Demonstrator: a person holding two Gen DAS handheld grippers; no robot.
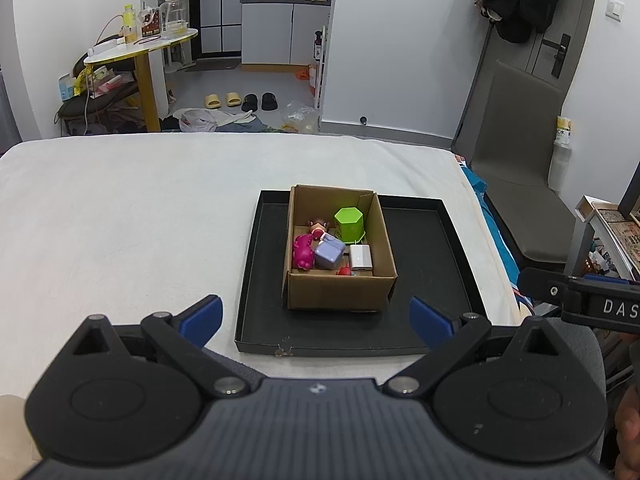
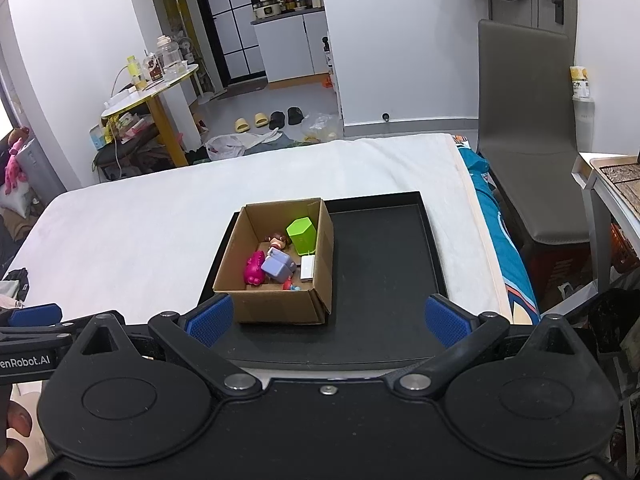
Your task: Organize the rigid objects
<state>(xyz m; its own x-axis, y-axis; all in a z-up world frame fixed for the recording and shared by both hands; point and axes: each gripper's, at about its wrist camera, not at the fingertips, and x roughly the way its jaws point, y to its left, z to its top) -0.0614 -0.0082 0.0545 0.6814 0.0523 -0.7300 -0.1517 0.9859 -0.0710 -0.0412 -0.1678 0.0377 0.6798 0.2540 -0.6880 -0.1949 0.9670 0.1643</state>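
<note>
While both tools hang back from the work, the left hand-held gripper (image 1: pixel 316 320) and the right hand-held gripper (image 2: pixel 328 320) are released, their ribbed blue pads spread wide and grasping nothing. Each has a matte black plastic body with round pivot discs and steel rivets.

A bed (image 1: pixel 120 220) covered in a soft, slightly nubby white sheet carries the things. Beyond it lie a grey floor, white walls, a yellow-legged side table (image 1: pixel 140 46) crowded with bottles, two pairs of slippers (image 1: pixel 240 101), and a grey padded chair (image 2: pixel 524 120) to the right.

On the bed sits a shallow, rectangular black tray (image 1: pixel 428 240) with low upright walls. A corrugated cardboard box (image 1: pixel 340 292), open-topped with flaps folded in, stands in the tray's left half. Inside it lie the rigid objects: a glossy green hexagonal cup (image 1: pixel 349 224) at the far right corner, a small doll figure (image 1: pixel 318 229) beside it, a magenta plastic toy (image 1: pixel 302 252) on the left, a lilac rounded cube (image 1: pixel 329 254) in the middle, a white rectangular block (image 1: pixel 361 258) against the right wall, and a small red piece (image 1: pixel 344 271) at the near wall.
</note>
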